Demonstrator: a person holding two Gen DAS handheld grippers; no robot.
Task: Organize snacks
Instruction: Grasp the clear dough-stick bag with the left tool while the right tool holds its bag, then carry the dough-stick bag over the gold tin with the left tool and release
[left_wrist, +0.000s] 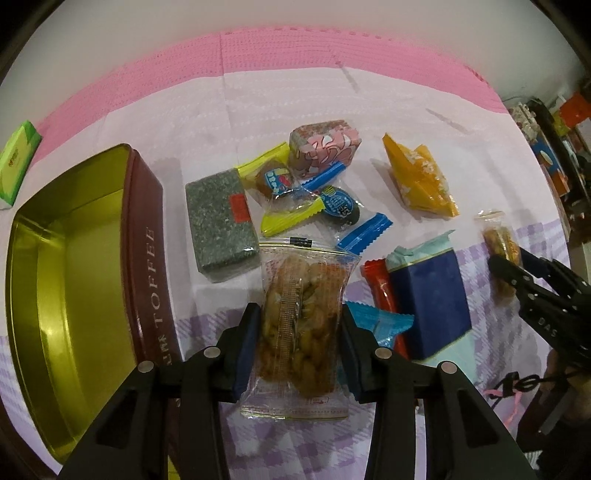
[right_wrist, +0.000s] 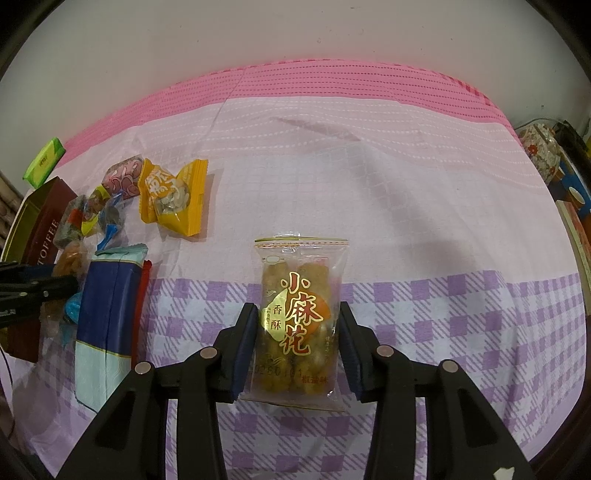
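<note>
Both grippers loaded. Left gripper (left_wrist: 300, 334) is clamped on a clear fried-twist pack (left_wrist: 301, 325), blue pads pressing its two long sides; the pack's long axis runs straight out along the fingers, bottom centre of the left wrist view. Right gripper (right_wrist: 298, 341) holds a second twist pack (right_wrist: 301, 328) the same way, label up, bottom centre of its own view, over the checked cloth (right_wrist: 443, 314); whether it's lifted clear of the cloth I can't tell.

Key relation: the open toffee tin (left_wrist: 147, 258) sits at the left edge of the left view, long axis roughly parallel to the left pack and just beside it. Left hand is clearly nearer; from the right view the tin is far off at the left edge, behind the pile. My read: left pack goes in first with a short sideways move.

Count: tins 1; twist packs 2, both held. Loose pieces about 9: grey block, pink box, orange pack, navy box, red stick, some small yellow/blue wrapped sweets overlapping, so approximate. Green box at upper left, apart from the pile.
</note>
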